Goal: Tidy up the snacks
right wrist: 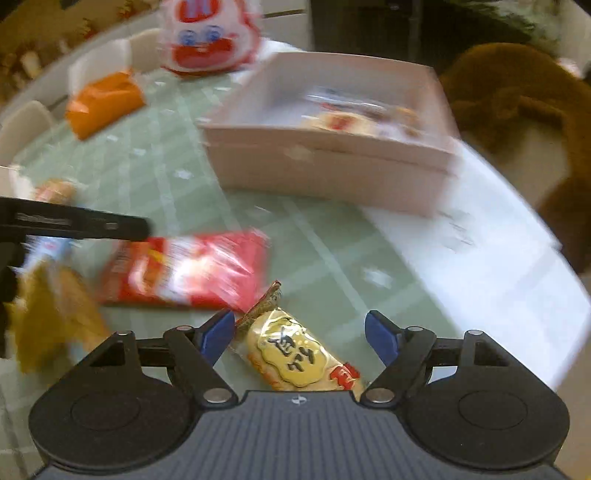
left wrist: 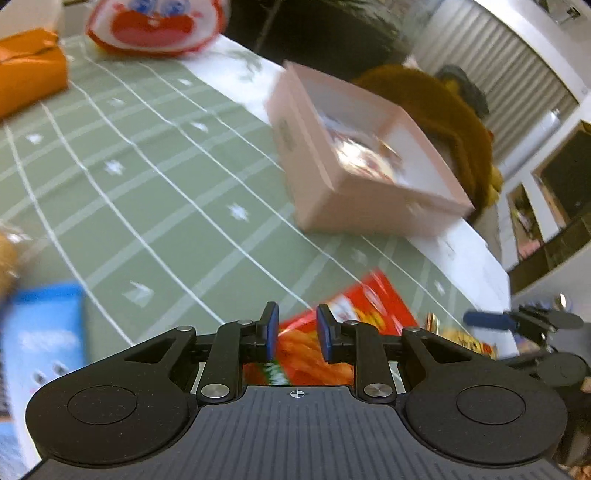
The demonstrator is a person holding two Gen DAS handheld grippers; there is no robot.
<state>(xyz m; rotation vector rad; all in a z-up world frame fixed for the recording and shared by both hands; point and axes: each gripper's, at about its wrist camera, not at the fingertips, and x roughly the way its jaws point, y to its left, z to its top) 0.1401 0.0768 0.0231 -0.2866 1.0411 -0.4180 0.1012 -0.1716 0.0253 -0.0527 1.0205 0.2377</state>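
Observation:
A pale pink box (left wrist: pixel 369 162) with several wrapped snacks inside stands on the green checked tablecloth; it also shows in the right wrist view (right wrist: pixel 325 147). A red snack bag (left wrist: pixel 354 317) lies flat under my left gripper (left wrist: pixel 297 332), whose jaws are narrowly open above it and hold nothing. The same red bag (right wrist: pixel 188 269) shows in the right wrist view. My right gripper (right wrist: pixel 299 332) is wide open around a yellow rice cracker packet (right wrist: pixel 295 350) lying on the cloth between its pads. The right gripper (left wrist: pixel 491 321) also shows in the left wrist view.
An orange packet (left wrist: pixel 29 70) and a red and white round bag (left wrist: pixel 159 26) lie at the far side. A blue packet (left wrist: pixel 44 332) lies at the left. A brown plush toy (right wrist: pixel 524 107) sits behind the box. Yellow snacks (right wrist: pixel 48 314) lie left.

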